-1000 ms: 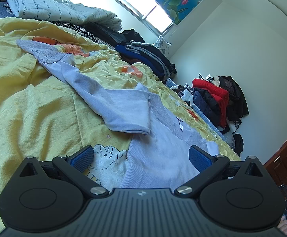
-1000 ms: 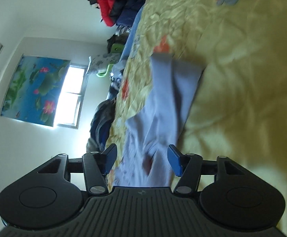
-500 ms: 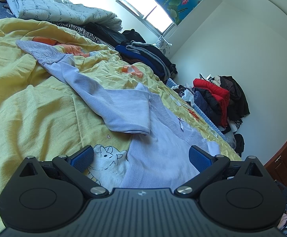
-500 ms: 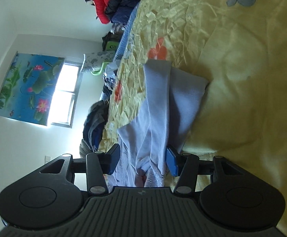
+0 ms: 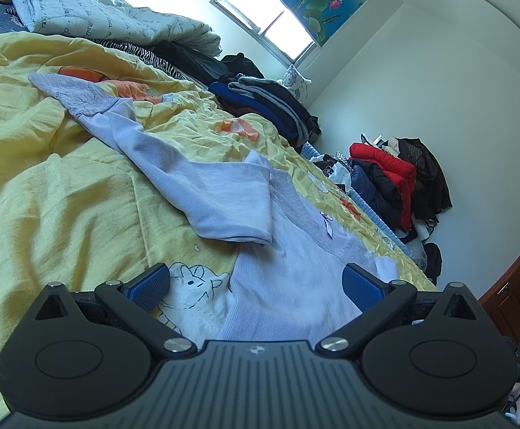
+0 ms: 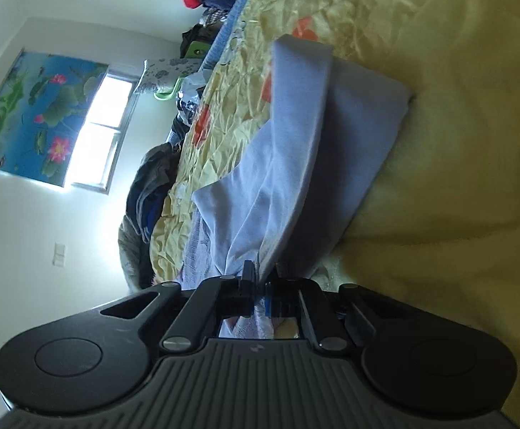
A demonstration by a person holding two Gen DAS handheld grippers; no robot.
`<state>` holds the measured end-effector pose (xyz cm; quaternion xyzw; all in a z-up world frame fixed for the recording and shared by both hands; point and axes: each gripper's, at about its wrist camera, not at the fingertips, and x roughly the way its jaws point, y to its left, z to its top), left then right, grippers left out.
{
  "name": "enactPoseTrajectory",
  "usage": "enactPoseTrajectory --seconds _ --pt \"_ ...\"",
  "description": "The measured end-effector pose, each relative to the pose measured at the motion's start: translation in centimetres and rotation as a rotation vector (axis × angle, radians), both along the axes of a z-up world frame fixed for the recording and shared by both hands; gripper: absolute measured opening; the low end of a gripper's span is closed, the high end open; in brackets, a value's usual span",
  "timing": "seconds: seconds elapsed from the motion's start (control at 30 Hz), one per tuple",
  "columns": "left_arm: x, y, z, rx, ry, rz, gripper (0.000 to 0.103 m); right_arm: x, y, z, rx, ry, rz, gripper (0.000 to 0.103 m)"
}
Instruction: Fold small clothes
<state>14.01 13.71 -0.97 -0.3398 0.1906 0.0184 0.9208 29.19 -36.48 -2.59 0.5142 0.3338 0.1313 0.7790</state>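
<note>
A small pale lilac long-sleeved top (image 5: 288, 268) lies on the yellow bedspread (image 5: 45, 196). One sleeve (image 5: 174, 164) stretches away to a lace cuff (image 5: 77, 93). My left gripper (image 5: 256, 282) is open, its blue pads on either side of the top's hem, low over the bed. In the right wrist view my right gripper (image 6: 261, 275) is shut on a fold of the lilac top (image 6: 295, 150), which drapes away from the jaws over the bedspread (image 6: 456, 143).
A grey quilt (image 5: 99, 10) and dark folded clothes (image 5: 267, 100) lie along the far side of the bed. A pile of red and black jackets (image 5: 395, 178) sits by the wall. A wooden door (image 5: 517, 293) is at the right.
My right gripper has moved in onto the lilac top and closed on a fold of it. My left gripper has stayed open and still.
</note>
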Motion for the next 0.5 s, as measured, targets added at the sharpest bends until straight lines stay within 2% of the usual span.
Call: enactPoseTrajectory --seconds 0.1,0.17,0.2,0.27,0.33,0.4,0.5 --pt "0.0 0.0 0.0 0.0 0.0 0.0 0.103 -0.2 0.8 1.3 -0.012 -0.053 0.018 0.009" --pt "0.0 0.0 0.0 0.0 -0.001 0.0 0.103 -0.5 2.0 3.4 -0.006 -0.123 0.054 0.009" --pt "0.0 0.0 0.0 -0.001 -0.001 0.0 0.103 -1.0 2.9 4.7 -0.003 -0.169 0.098 0.009" --pt "0.0 0.1 0.0 -0.004 -0.004 0.0 0.103 -2.2 6.0 7.0 0.009 -0.238 0.266 0.009" --pt "0.0 0.2 0.0 -0.008 -0.008 0.001 0.103 -3.9 10.0 7.7 -0.037 -0.221 0.467 0.009" --pt "0.0 0.3 0.0 -0.012 -0.012 0.002 0.103 -5.8 13.5 6.6 -0.096 -0.156 0.628 0.009" --pt "-0.1 0.4 -0.1 -0.016 -0.017 0.001 0.103 -7.2 16.2 3.8 -0.105 -0.06 0.72 0.01"
